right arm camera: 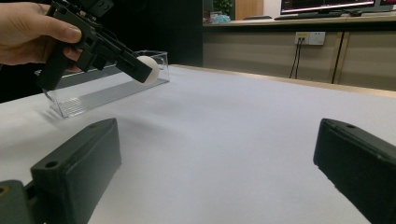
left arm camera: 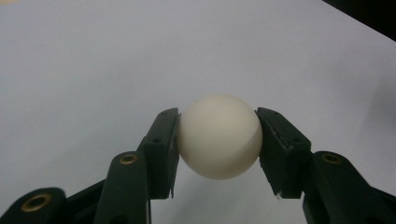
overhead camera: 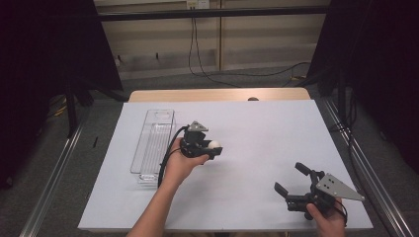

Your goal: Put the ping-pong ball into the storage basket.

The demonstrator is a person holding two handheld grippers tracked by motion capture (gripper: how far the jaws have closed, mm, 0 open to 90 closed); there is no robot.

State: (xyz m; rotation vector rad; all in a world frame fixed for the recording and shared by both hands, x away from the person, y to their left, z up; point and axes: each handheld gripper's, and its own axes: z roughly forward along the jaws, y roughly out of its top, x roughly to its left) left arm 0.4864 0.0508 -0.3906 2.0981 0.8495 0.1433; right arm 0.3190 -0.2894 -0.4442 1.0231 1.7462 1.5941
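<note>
Left tool [overhead camera: 213,148] clamped on a white ball [overhead camera: 214,145], jaws pressing its two opposite sides at about the widest part, seen plainly in the left gripper view [left arm camera: 219,136]: a grip across the middle, likely chosen so that a smooth round thing cannot squirt out forward or back. Ball held clear of the white surface [overhead camera: 257,148], hanging above it with nothing underneath, just to the right of a clear plastic bin [overhead camera: 154,143]; from the right gripper view, ball [right arm camera: 148,69] in front of the bin [right arm camera: 93,93] and raised near the level of its rim. Bin long and narrow, open on top, lying lengthwise away from the person at the left of the surface, so probably the place meant for the ball; no contents visible inside. Left hand [overhead camera: 180,165] wrapped round the tool's body, tool pointing right and slightly down, which keeps the ball in sight of its own camera

Right tool [overhead camera: 292,178] spread wide with nothing between the jaws, resting low near the front right corner of the surface, well apart from ball and bin; probably parked there to stay out of the way while the left does the carrying. Right hand [overhead camera: 328,219] at the bottom edge, holding it level, jaws aimed toward the left tool [right arm camera: 140,67] across the surface
</note>
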